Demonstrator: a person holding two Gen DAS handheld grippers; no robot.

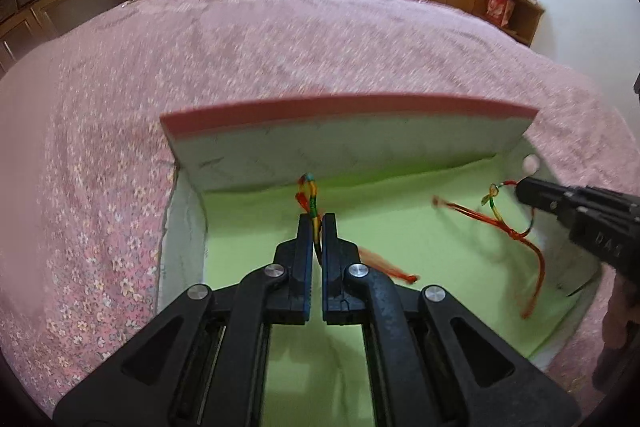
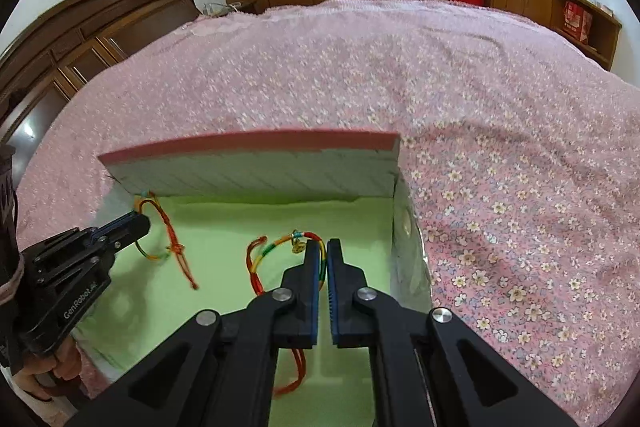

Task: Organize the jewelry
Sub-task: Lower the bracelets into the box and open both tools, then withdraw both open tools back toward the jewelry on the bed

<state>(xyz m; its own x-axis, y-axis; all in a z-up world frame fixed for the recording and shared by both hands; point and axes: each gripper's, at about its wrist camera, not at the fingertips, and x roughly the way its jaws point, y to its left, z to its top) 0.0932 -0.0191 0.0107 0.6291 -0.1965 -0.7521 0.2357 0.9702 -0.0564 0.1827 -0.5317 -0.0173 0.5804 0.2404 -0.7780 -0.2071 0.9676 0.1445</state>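
Bracelets [image 1: 314, 205] [image 2: 280, 245] of braided cord were pinched between nearly closed fingers [image 1: 305, 239] [image 2: 312, 267] of each gripper (left [image 1: 317, 223], right [image 2: 323, 247]) over the green-lined box [image 1: 248, 227].

Left gripper [image 1: 317, 223]: black plastic frame, triangular cut-outs, round silver screws [image 1: 274, 270], blue pads [image 1: 309, 267] lining the fingers; white "GenRobot.AI" lettering [image 2: 81, 300] on the side. Right gripper [image 2: 324, 251]: same build, ribbed blue pads. Bare-skinned hand [image 2: 40, 379] underneath.
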